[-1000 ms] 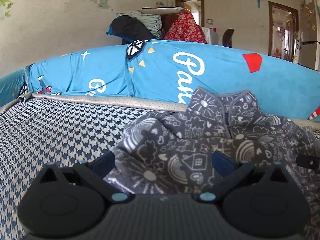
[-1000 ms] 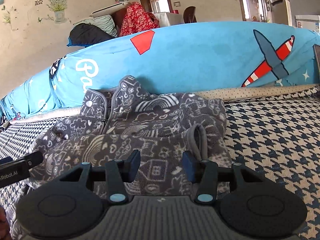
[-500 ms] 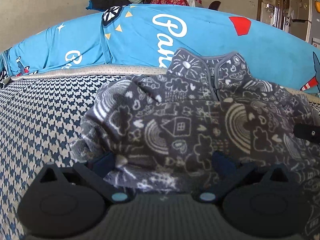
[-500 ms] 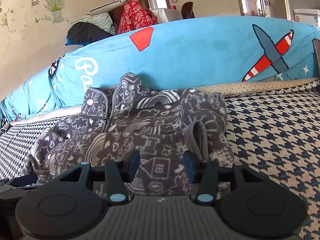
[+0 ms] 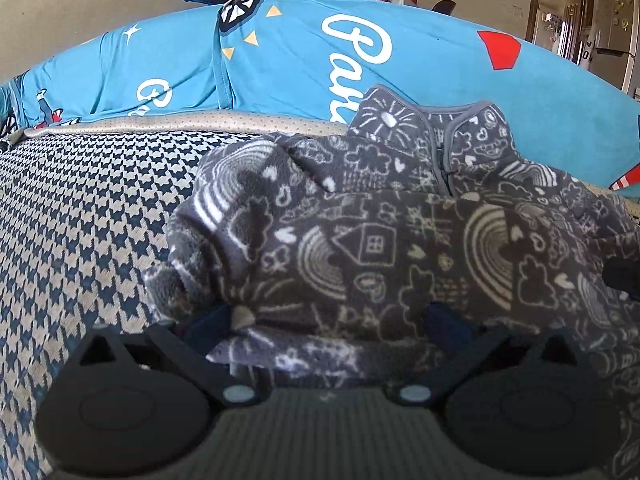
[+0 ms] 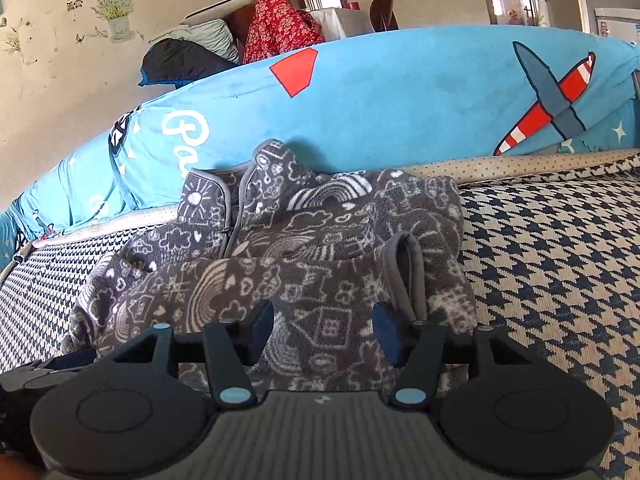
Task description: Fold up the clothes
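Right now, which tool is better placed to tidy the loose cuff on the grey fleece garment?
Right. The right tool has the grey cuff beside its right finger, jaws opening over the fleece garment. The left tool sits wide at the opposite edge, fabric draped over its fingers.

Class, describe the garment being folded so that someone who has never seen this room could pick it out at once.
Start at the long blue cushion printed with a red-striped aeroplane, running along the back of the houndstooth-covered seat. Lying against its foot is the grey fleece garment. Unlike the plain dark and red floral clothes piled far behind, it is covered in white doodles of rainbows, houses and clouds.
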`<state>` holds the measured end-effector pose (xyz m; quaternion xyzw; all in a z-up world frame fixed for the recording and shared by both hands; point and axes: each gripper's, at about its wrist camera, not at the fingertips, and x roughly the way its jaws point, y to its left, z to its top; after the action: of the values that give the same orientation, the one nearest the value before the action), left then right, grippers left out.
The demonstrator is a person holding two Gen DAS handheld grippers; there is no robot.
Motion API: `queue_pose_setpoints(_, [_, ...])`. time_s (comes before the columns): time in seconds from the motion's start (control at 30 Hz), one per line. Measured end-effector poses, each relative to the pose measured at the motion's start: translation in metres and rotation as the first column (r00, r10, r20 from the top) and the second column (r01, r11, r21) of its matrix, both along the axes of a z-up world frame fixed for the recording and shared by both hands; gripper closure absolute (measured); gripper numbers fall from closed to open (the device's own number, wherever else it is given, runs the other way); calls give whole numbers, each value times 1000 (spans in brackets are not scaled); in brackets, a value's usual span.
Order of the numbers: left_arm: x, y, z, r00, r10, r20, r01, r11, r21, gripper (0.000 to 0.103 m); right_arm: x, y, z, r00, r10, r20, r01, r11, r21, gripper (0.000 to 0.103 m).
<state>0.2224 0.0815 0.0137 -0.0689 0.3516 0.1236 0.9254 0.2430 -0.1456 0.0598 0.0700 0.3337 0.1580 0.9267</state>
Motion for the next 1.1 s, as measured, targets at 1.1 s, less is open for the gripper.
queue_pose_setpoints(1.1, [-44, -19, 48, 990, -66, -126, 58, 996, -68, 0, -29, -60, 17, 994, -64, -86, 64, 998, -2, 31])
